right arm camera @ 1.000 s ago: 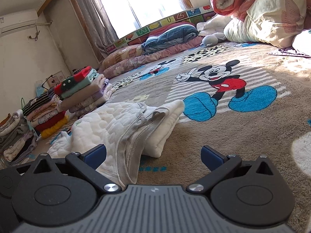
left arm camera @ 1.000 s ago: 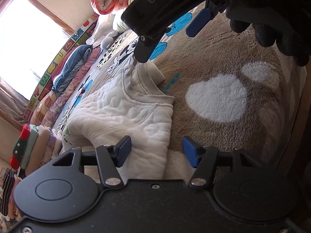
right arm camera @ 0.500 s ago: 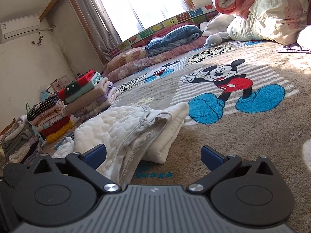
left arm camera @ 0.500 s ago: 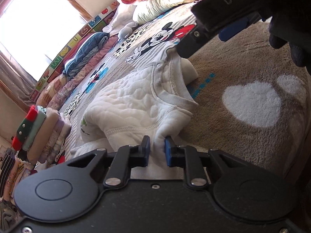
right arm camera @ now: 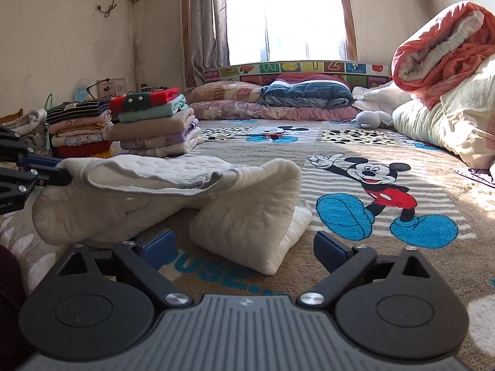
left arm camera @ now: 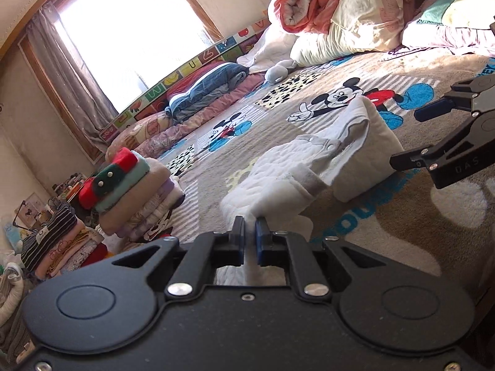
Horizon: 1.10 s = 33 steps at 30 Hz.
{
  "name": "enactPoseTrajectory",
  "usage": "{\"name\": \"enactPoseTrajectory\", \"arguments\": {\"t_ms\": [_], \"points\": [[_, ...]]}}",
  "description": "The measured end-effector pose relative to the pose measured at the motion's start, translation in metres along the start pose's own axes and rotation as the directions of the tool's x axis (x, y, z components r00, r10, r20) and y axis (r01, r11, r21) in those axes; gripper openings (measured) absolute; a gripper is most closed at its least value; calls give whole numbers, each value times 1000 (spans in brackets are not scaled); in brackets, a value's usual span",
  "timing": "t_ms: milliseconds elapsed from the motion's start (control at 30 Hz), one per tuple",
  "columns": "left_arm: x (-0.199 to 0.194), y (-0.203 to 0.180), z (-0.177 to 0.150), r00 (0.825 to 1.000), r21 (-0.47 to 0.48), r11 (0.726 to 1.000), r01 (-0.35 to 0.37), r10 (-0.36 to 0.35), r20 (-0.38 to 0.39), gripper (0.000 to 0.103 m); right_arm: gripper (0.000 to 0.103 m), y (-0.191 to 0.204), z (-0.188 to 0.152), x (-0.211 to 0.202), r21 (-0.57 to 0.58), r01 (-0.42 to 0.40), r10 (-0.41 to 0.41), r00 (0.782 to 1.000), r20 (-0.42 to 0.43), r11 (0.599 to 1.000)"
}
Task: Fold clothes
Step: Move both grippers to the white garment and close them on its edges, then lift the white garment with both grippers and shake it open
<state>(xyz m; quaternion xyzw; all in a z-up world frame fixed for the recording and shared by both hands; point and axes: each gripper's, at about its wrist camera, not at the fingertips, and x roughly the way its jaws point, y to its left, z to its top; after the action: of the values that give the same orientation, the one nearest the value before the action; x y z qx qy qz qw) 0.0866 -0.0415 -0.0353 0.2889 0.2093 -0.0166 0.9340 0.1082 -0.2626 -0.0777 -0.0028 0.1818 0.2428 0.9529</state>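
A white quilted garment (left arm camera: 287,170) lies half folded on the cartoon-mouse rug (left arm camera: 365,216). My left gripper (left arm camera: 249,236) is shut on the garment's near edge and holds that edge up off the rug. In the right wrist view the same left gripper (right arm camera: 60,171) pinches the cloth at the far left, and the garment (right arm camera: 148,182) hangs from it in a sagging span. My right gripper (right arm camera: 244,244) sits low over the rug with its jaws closing. The garment's thick folded end (right arm camera: 247,216) lies between its fingers, untouched by the pads. It shows at the right edge as well, right gripper (left arm camera: 414,136).
Two stacks of folded clothes (right arm camera: 154,123) stand at the rug's left side, one of them striped on top (right arm camera: 80,111). Rolled bedding and pillows (right arm camera: 448,77) pile up at the right. Cushions (right arm camera: 278,102) line the wall under the window.
The left gripper shut on the garment's edge and rose with it, rolling upright. The right gripper rolled level and moved in around the garment's folded end, its jaws narrowing slightly.
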Motion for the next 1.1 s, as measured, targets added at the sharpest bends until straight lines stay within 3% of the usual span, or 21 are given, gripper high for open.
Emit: {"name": "enactPoseTrajectory", "arguments": {"t_ms": [200,300,367,467,533,667,1100], "points": [[-23,29,-5,998,-31,998,-52,53,30,6,83,15,14,-3,-45,33,-29,997,72,998],[-32,44,-8,997,-57,996,-66,68,41,6,83,25,22,-3,-76,22,-15,995,94,997],[-38,52,-11,996,-75,994,-76,80,50,6,77,34,26,0,-102,11,-2,996,87,995],[-46,64,-14,993,-103,990,-92,99,62,6,58,48,32,6,-144,-14,24,998,63,990],[-51,70,-14,991,-121,988,-101,110,72,6,28,57,35,5,-153,-52,60,997,47,987],[-59,80,-12,985,-134,984,-118,133,109,6,14,70,48,-9,-168,-80,92,994,63,983],[-102,110,20,941,-164,975,-149,191,280,6,8,69,130,-104,-196,-53,102,963,251,979]]}}
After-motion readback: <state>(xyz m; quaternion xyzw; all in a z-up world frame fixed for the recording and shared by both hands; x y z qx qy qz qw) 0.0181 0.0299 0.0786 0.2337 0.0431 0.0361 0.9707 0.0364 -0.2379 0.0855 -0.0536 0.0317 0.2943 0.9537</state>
